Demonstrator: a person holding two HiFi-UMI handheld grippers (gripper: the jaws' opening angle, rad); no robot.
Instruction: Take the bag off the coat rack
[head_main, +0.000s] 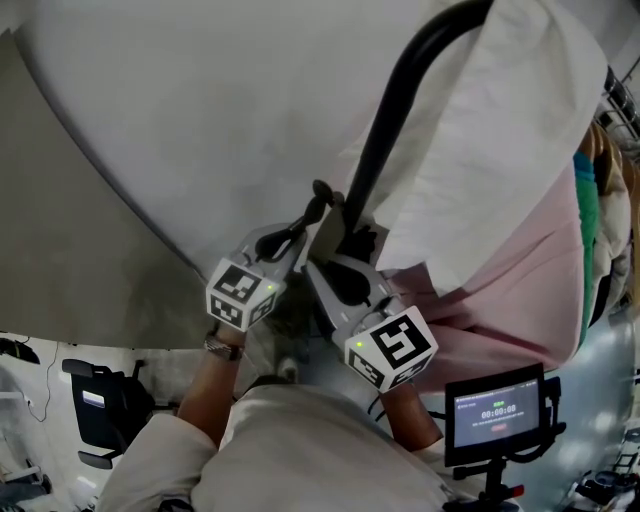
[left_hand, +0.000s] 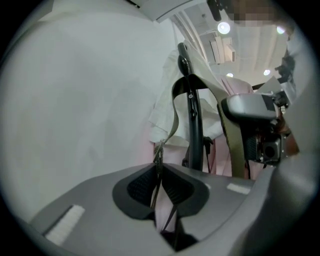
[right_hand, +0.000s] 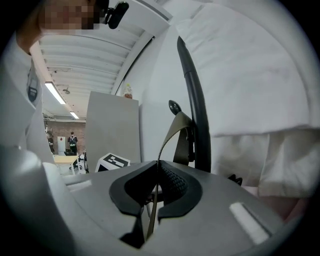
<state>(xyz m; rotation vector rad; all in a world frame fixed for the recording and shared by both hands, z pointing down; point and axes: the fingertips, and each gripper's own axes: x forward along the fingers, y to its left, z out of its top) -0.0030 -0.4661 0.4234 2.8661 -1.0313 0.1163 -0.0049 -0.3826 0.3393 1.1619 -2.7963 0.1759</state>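
Observation:
The coat rack's black curved arm (head_main: 385, 130) rises between a white cloth (head_main: 500, 130) and a pink garment (head_main: 510, 290). The bag's olive strap (left_hand: 176, 107) loops over the rack's hook (left_hand: 183, 64); the bag's body is hidden. My left gripper (head_main: 297, 240) is shut on the strap's lower part by a metal ring (left_hand: 159, 150), the webbing pinched between its pads (left_hand: 142, 186). My right gripper (head_main: 345, 268) is shut on another stretch of the same strap (right_hand: 169, 134), just below the hook's knob (right_hand: 174, 106). Both grippers sit close together beside the rack's arm (right_hand: 196, 105).
A pale wall (head_main: 200, 120) fills the left. More clothes hang at the far right (head_main: 600, 210). A small screen on a stand (head_main: 497, 410) is at lower right and a black chair (head_main: 100, 400) at lower left. The person's arms (head_main: 215, 385) reach up from below.

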